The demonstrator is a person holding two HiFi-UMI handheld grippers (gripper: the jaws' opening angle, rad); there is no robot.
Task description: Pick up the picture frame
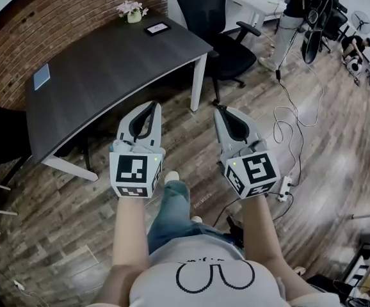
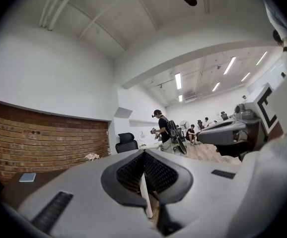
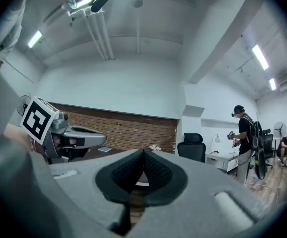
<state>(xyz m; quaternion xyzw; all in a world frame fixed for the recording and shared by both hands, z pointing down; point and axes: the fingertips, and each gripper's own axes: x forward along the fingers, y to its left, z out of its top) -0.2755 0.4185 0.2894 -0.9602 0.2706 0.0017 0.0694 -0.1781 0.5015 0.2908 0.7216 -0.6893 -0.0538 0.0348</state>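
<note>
I'm holding the left hand-held gripper (image 1: 152, 106) and right hand-held gripper (image 1: 222, 110) level, jaws together, empty; only the head view is showing the picture frame (image 1: 157, 27) on the bench (image 1: 108, 69)

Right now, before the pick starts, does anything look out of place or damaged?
Nothing on the desk looks spilled or damaged; the frame, flowers and blue pad sit apart. The only untidy thing is a loose cable looping across the floor toward a power strip.
</note>
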